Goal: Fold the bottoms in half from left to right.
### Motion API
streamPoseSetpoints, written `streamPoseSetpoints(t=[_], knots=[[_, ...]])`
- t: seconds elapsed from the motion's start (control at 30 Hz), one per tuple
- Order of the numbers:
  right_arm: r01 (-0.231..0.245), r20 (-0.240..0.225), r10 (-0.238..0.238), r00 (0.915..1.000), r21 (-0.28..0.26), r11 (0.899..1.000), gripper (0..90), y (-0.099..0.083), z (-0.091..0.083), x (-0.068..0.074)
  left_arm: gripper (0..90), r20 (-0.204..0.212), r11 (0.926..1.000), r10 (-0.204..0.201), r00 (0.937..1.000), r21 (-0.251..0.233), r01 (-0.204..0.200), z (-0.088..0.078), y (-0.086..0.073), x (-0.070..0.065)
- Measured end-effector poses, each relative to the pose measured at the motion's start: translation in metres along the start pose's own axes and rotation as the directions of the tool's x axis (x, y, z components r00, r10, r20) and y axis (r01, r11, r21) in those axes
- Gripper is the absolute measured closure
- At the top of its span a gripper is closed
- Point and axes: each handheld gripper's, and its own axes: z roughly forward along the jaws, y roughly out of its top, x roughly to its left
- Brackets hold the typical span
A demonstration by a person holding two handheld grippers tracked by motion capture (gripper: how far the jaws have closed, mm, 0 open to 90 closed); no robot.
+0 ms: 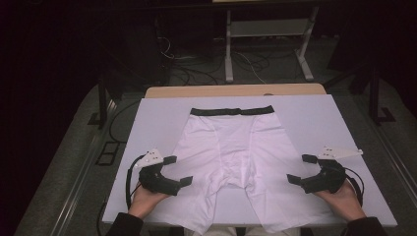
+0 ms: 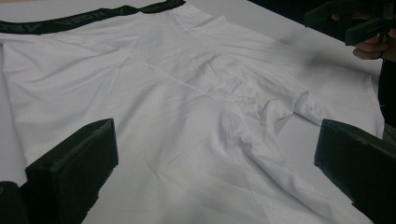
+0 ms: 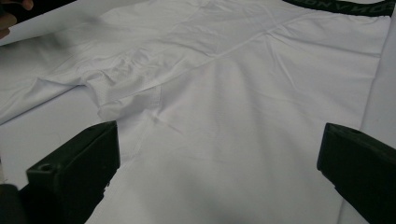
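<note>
White boxer shorts (image 1: 231, 152) with a black waistband (image 1: 232, 111) lie flat on the white board (image 1: 305, 118), waistband at the far side, legs toward me. My left gripper (image 1: 178, 170) is open at the outer edge of the left leg, jaws wide apart over the cloth (image 2: 196, 116). My right gripper (image 1: 301, 169) is open at the outer edge of the right leg, its jaws spread above the fabric (image 3: 233, 121). Neither holds anything. The right gripper (image 2: 355, 21) also shows far off in the left gripper view.
The board rests on a wooden table (image 1: 236, 90). Beyond it stand a metal frame (image 1: 268, 44) and loose cables (image 1: 196, 69) on the dark floor. The leg hems hang past the board's near edge (image 1: 275, 223).
</note>
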Motion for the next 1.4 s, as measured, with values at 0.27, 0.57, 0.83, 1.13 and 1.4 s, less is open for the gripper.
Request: streamPoseSetpoints(t=[0.27, 0.57, 0.83, 1.13, 1.4], knots=[[-0.007, -0.003, 0.007, 1.0000, -0.006, 1.000, 0.0, 0.000, -0.003, -0.001, 0.0, 0.001, 1.0000, 0.001, 1.0000, 0.001, -0.001, 0.000, 0.000, 0.000], [-0.006, 0.000, 0.006, 1.0000, -0.006, 1.000, 0.0, 0.000, -0.004, -0.001, 0.0, 0.004, 1.0000, 0.004, 1.0000, 0.000, -0.004, 0.000, 0.000, -0.001], [-0.022, 0.003, 0.022, 0.9998, -0.011, 1.000, 0.0, 0.002, -0.006, -0.002, 0.0, -0.006, 1.0000, -0.001, 1.0000, 0.002, 0.001, 0.000, -0.001, -0.001], [-0.005, 0.014, 0.005, 0.9999, -0.005, 1.000, 0.0, 0.014, -0.004, 0.002, 0.0, -0.016, 0.9999, -0.010, 0.9998, -0.001, 0.010, -0.001, -0.002, -0.001], [0.017, 0.004, -0.016, 0.9999, -0.003, 1.000, 0.0, 0.026, 0.000, 0.005, 0.0, -0.020, 0.9999, -0.013, 0.9997, -0.004, 0.013, -0.002, -0.002, 0.000]])
